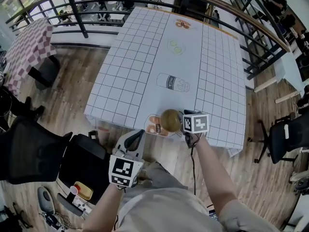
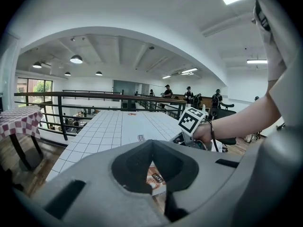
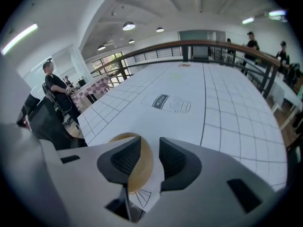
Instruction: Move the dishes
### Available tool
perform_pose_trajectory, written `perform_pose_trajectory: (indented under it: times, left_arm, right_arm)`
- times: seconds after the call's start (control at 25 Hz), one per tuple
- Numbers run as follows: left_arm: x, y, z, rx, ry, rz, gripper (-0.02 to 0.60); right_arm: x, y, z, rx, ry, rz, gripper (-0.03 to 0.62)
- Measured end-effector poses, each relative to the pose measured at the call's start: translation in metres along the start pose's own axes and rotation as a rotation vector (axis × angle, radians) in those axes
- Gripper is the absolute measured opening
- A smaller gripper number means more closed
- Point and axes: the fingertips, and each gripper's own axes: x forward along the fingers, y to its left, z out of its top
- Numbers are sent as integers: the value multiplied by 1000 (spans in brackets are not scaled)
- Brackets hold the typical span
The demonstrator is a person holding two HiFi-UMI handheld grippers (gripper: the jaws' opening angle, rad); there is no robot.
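Right claw [image 3: 150, 151]: jaws apart, rim of the bowl [image 3: 147, 160] standing in the gap. The bowl wall runs close along one pad, and white cloth shows between it and the other pad. Pads aren't pressing, so no grip. The claw points steeply down.

The bowl is tan and upright, sitting on the table [image 1: 145, 57] right at the near edge. It's partly over an orange printed picture [image 1: 155, 125] on the gridded cloth. The printed bottle outline [image 1: 173, 82] is further up the table, well apart from the bowl.

Left claw [image 1: 134, 138]: pad tips meet, nothing between them — closed and empty. It hangs off the table below the near edge, close to my body, pointing toward the table. Its own camera looks through the notch behind the tips at that same orange print on the cloth edge. My right hand and its marker cube show beyond it.
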Motion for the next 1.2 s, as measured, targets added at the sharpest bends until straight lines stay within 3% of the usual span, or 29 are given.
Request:
perform_pose_trajectory:
  times: [0.16, 0.32, 0.68, 0.84, 1.04, 1.2]
  left_arm:
    - [-16, 6, 13, 4, -21, 24, 14]
    - [-39, 17, 34, 1, -74, 69, 14]
    - [-108, 40, 70, 8, -170, 189, 14]
    - [-158, 57, 95, 49, -232, 286, 14]
    - [-221, 72, 123, 11, -303, 420, 14]
    - [-273, 79, 124, -42, -328, 523, 14]
  right_arm:
    - [-36, 19, 39, -91, -178, -10, 115]
    - [-76, 67, 80, -174, -337, 86, 63]
    - [-164, 202, 137, -371, -598, 286, 37]
    - [-202, 263, 147, -459, -659, 397, 34]
    - [-241, 340, 151, -544, -661, 622, 34]
    - [-272, 399, 144, -620, -669, 760, 34]
